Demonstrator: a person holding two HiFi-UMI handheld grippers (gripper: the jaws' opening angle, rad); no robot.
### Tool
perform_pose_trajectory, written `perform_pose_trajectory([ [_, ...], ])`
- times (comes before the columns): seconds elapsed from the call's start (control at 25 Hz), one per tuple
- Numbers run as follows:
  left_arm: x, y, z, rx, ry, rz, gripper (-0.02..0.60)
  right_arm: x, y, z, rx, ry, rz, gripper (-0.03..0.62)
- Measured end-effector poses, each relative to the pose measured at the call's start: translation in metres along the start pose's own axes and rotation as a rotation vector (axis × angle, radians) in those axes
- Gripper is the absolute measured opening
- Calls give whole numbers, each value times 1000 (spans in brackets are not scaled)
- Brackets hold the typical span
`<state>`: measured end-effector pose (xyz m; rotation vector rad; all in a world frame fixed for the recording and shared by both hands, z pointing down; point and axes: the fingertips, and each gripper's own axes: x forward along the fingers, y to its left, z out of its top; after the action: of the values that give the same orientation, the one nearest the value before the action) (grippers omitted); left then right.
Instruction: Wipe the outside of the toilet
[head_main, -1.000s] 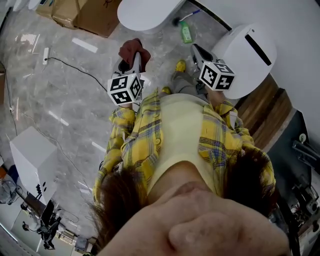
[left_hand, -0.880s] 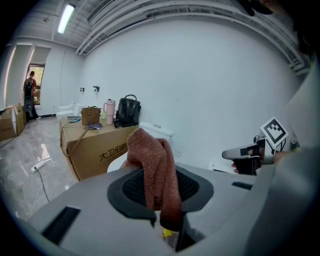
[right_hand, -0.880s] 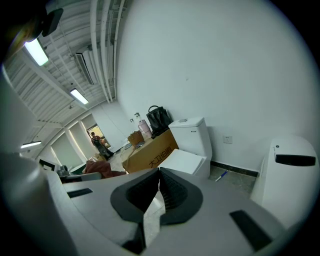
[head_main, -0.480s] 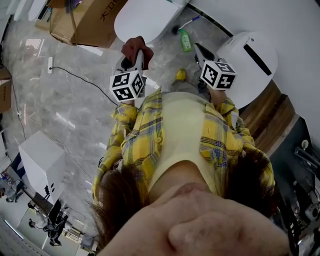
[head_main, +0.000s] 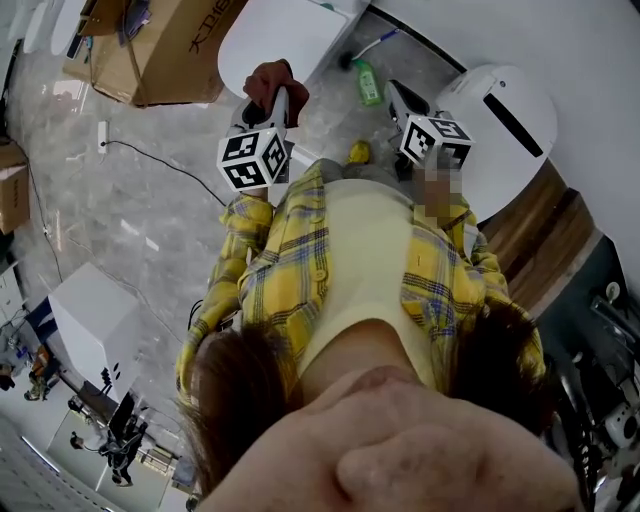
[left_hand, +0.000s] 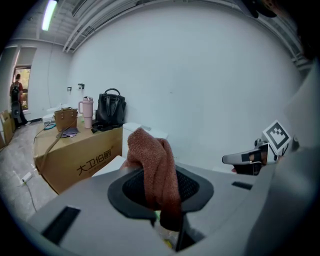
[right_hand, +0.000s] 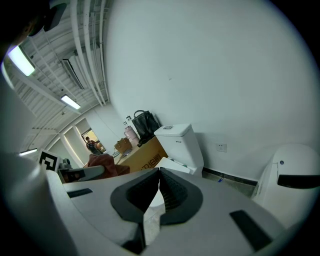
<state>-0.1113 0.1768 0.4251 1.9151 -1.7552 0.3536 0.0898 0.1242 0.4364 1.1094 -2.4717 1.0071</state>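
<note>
A white toilet (head_main: 275, 30) stands on the floor ahead of me; in the right gripper view its tank (right_hand: 180, 142) is against the wall. My left gripper (head_main: 270, 98) is shut on a reddish-brown cloth (head_main: 268, 80), held in the air just short of the toilet's seat lid. In the left gripper view the cloth (left_hand: 152, 167) hangs folded over the jaws, which are pressed on it. My right gripper (head_main: 394, 93) hovers beside it to the right, jaws shut with nothing between them (right_hand: 159, 172).
A cardboard box (head_main: 165, 45) with bags on top sits left of the toilet. A green bottle (head_main: 372, 82) and a brush lie on the floor by the wall. A second white rounded fixture (head_main: 505, 100) stands at the right. A cable (head_main: 160, 158) crosses the marble floor.
Both grippers have edged a little forward toward the toilet, the cloth still held in the left one. The view has shifted slightly.
</note>
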Motion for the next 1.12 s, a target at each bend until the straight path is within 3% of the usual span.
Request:
perform_pose_trajectory([
  [0.44,44,-7,25,54,14,-53,97,14,-22,19,22,-8,-37,26],
  [1.12,166,74,115,103,-4,-100,97,120,-39,97,74,-38,-117,26],
])
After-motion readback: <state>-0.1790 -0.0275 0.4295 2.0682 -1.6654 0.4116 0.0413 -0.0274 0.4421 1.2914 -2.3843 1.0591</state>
